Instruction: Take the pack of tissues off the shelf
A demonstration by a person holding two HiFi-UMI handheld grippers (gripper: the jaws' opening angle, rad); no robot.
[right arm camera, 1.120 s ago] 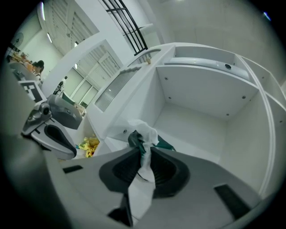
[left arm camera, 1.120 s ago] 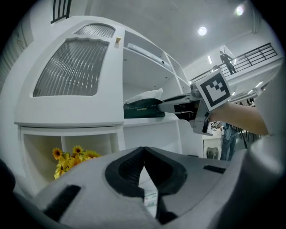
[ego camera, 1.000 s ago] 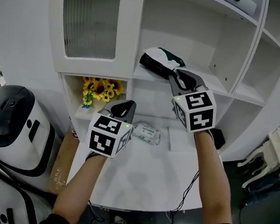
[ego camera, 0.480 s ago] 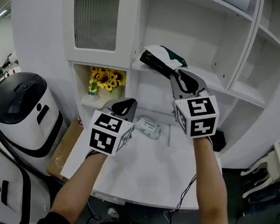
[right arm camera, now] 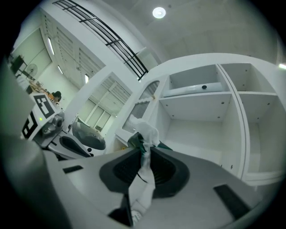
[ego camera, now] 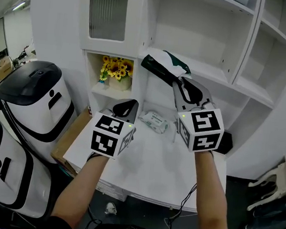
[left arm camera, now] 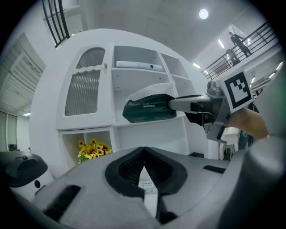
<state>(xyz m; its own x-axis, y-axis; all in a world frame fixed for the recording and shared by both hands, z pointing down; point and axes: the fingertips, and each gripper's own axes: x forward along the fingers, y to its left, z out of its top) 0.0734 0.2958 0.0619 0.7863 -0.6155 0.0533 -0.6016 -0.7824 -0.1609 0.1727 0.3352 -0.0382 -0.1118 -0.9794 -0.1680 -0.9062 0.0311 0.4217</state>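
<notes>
While in right claw (ego camera: 181, 83), dark-green, white-cornered tissue pack (ego camera: 156, 67).

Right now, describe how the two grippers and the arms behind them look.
The left gripper and the right gripper look alike. Each has dark grey jaws that curve into a rounded loop, mounted on a white cube printed with black square markers. The forearms are bare, and dark short sleeves show at the bottom edge.

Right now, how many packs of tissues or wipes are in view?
2. A dark green pack at the shelf edge, held by the right gripper; a pale pack lying flat on the white table below. Others may hide behind the frosted door.
</notes>
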